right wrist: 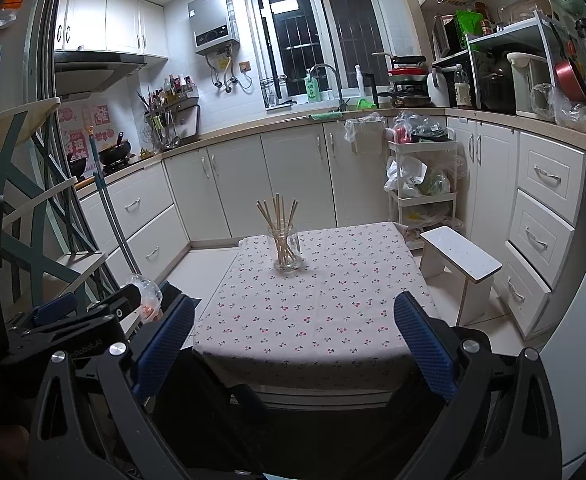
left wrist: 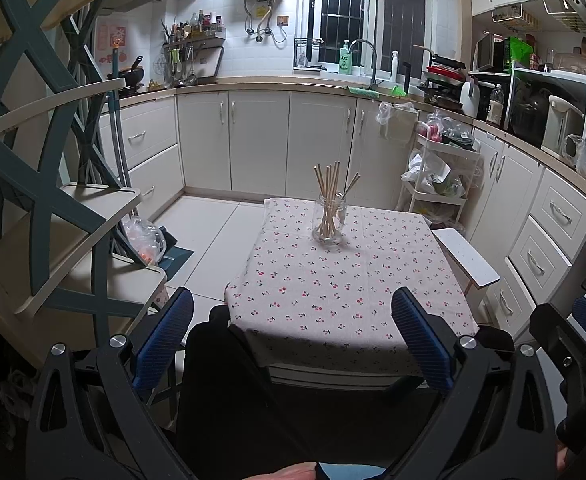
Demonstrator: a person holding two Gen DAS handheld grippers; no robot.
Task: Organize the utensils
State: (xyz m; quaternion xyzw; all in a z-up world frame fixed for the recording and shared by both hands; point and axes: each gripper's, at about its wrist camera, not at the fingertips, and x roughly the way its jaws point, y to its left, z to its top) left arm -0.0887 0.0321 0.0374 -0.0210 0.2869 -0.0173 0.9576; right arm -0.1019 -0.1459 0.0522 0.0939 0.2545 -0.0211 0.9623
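we've got a white tablecloth (left wrist: 345,280) with little red cherries, tan chopsticks (left wrist: 330,188), blue gripper pads (left wrist: 165,336), cream cabinets (left wrist: 233,136).

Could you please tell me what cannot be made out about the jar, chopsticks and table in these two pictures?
- Chopsticks in the glass jar: both wrist views, too small and overlapping to count.
- Table near edge: cut by the open left gripper and open right gripper.
- Table legs: covered by the cloth.

Window (right wrist: 325,36): dark, barred, above the sink tap (right wrist: 329,80)
Cabinets (right wrist: 293,176): cream, below window; water heater (right wrist: 213,22) left of it
Floor (left wrist: 209,224): pale tiles
Stool (right wrist: 459,256): white, right of window's cabinets
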